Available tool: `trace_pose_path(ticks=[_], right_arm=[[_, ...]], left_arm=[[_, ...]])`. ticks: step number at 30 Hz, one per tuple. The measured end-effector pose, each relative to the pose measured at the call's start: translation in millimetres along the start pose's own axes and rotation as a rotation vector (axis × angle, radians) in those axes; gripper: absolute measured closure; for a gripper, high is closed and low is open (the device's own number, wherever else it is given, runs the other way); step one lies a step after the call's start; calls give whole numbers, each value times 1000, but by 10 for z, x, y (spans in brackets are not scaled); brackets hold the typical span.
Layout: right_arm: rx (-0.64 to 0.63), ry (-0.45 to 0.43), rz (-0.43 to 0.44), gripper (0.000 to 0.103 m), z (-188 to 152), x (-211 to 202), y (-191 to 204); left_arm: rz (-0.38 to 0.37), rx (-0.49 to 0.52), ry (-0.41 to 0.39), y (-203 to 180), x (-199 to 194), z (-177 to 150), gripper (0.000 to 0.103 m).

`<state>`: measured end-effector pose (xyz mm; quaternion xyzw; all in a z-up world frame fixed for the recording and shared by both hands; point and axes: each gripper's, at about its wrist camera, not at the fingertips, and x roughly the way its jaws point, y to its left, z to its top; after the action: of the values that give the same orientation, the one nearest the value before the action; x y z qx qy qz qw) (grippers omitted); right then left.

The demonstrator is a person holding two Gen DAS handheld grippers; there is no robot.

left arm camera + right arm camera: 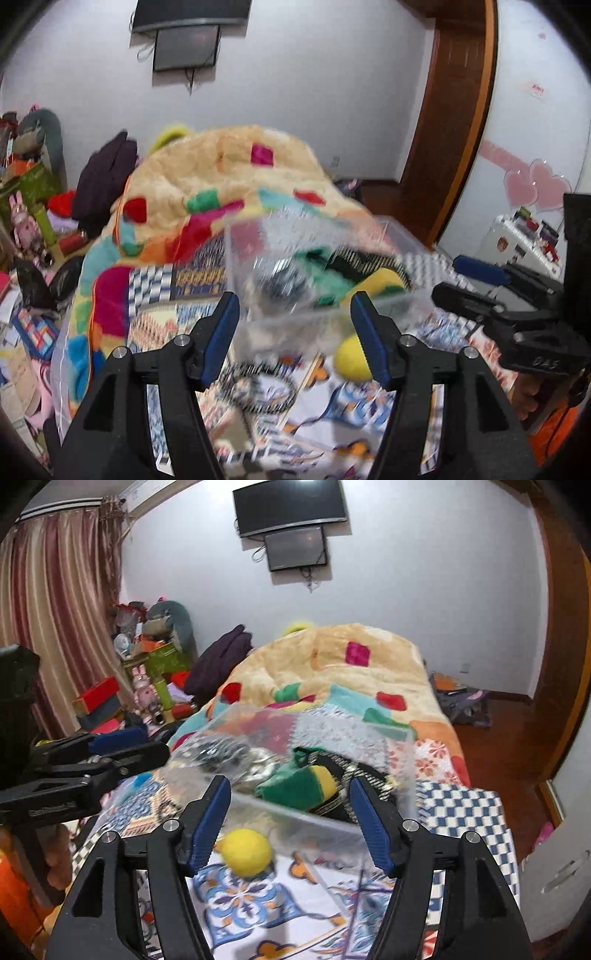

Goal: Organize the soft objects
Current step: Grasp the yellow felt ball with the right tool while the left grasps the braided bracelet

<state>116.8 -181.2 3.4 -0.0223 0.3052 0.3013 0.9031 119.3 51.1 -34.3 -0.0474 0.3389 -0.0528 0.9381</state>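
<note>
Left gripper wide open and empty, right gripper wide open and empty, yellow ball on the bedspread just inside the right gripper's left finger, at 5 o'clock below the left gripper's gap, clear box of soft things at 12 o'clock

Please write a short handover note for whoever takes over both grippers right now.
Left gripper: open, holding nothing, aimed at the clear plastic storage bin.
Right gripper: open, holding nothing, just above the round yellow plush ball.
Bin sits on the patterned bedsheet, in front of the patchwork fleece blanket.
Done: a green-and-yellow soft toy and other blurred dark items lie in the bin.
Left: the yellow ball lies on the sheet outside the bin's near wall; likely next to pick up.
</note>
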Motion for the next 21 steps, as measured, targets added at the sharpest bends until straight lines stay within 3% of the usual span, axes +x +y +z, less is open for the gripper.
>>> trace_pose_path(ticks=[8, 15, 17, 21], right_arm=[[-34, 128, 49, 39, -243, 349, 227], [-63, 229, 75, 39, -413, 597, 382], [-64, 246, 74, 43, -444, 628, 407], [-80, 278, 70, 64, -486, 684, 453]], left_arm=[[49, 32, 161, 178, 264, -460, 41], [73, 57, 243, 239, 464, -591, 38], [68, 55, 243, 233, 481, -605, 38], [62, 41, 236, 245, 478, -612, 42]])
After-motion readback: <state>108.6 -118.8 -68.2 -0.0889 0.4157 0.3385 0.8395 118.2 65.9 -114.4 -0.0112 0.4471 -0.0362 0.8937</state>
